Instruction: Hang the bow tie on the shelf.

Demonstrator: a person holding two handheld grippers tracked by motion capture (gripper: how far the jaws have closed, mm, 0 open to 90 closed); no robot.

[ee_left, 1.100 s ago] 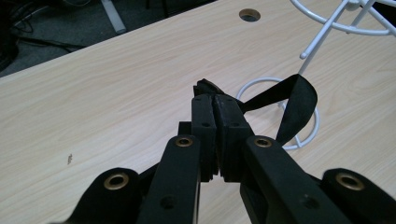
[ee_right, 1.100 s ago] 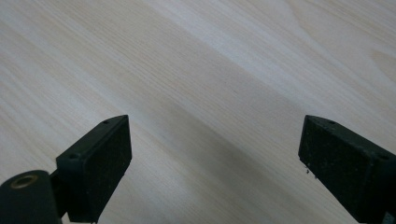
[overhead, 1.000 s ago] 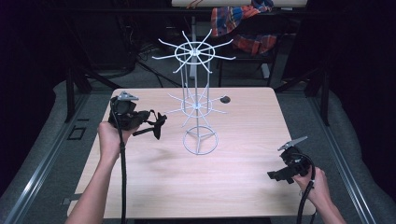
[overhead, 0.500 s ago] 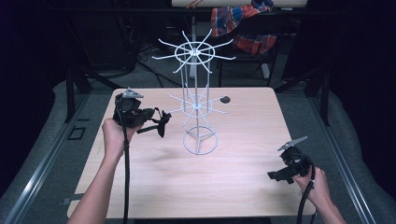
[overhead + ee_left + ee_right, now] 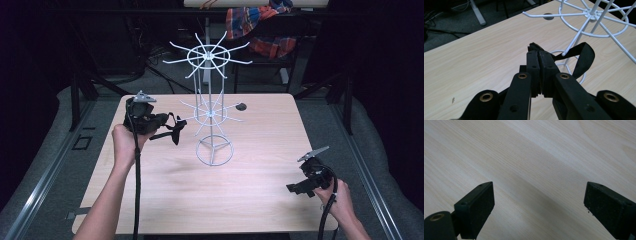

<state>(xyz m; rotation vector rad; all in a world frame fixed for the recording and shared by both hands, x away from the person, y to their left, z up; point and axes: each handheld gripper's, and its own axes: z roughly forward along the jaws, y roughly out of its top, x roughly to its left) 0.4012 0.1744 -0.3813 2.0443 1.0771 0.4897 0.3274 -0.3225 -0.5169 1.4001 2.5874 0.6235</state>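
High view: left gripper [image 5: 176, 131] clamps black strap loop [image 5: 584, 58], raised above table's [image 5: 250, 200] left half, just beside white wire rack's [image 5: 210, 112] lower hooks. Loop looks not yet hooked; hanging remains. Right gripper [image 5: 296, 188] near front right corner, jaws wide, holding nothing.

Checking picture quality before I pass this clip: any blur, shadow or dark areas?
High view: table lit, surroundings nearly black, slightly soft. Left gripper view: strap and rack sharp. Right gripper view: soft shadow band across the wood between the fingers, which look slightly blurred.
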